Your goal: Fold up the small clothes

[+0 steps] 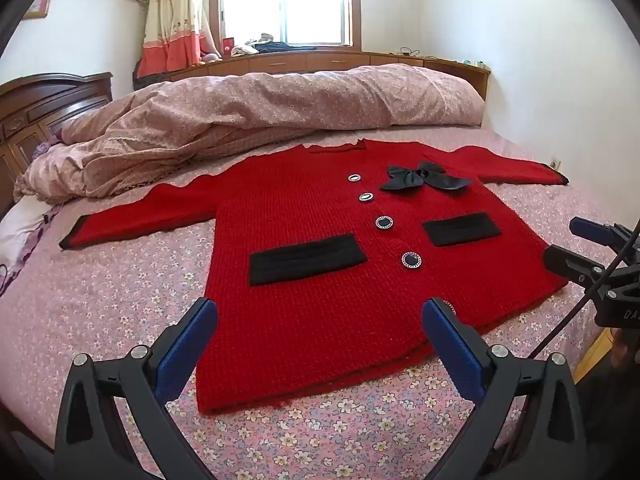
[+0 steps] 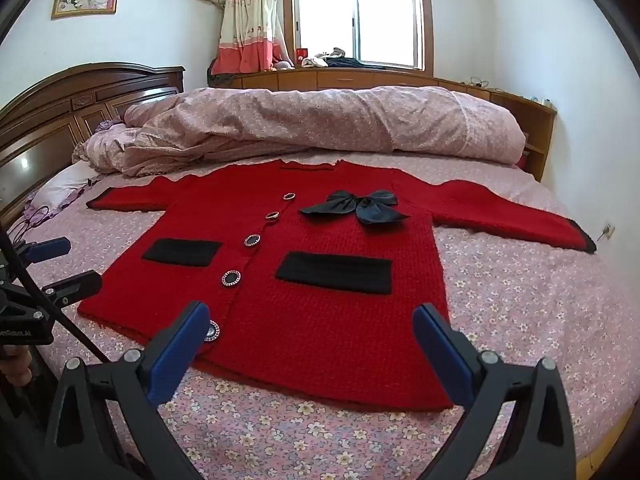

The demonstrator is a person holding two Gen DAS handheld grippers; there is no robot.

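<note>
A small red knit cardigan (image 1: 312, 216) (image 2: 304, 304) lies flat and face up on the bed, both sleeves spread out sideways. It has a black bow (image 1: 424, 178) (image 2: 356, 208), two black pockets and a row of round buttons. My left gripper (image 1: 320, 312) hovers open above the hem on the left half, nothing between its blue pads. My right gripper (image 2: 312, 318) hovers open above the hem on the right half, also holding nothing. Each gripper shows at the edge of the other's view: the right gripper (image 1: 576, 248), the left gripper (image 2: 68, 264).
The pink flowered bedsheet (image 1: 120, 304) (image 2: 520, 304) surrounds the cardigan. A bunched pink duvet (image 1: 260, 116) (image 2: 320, 120) lies behind the collar. A dark wooden headboard (image 2: 80, 100) stands at left, a pillow (image 2: 64, 188) below it. Low wooden cabinets (image 2: 360, 80) run under the window.
</note>
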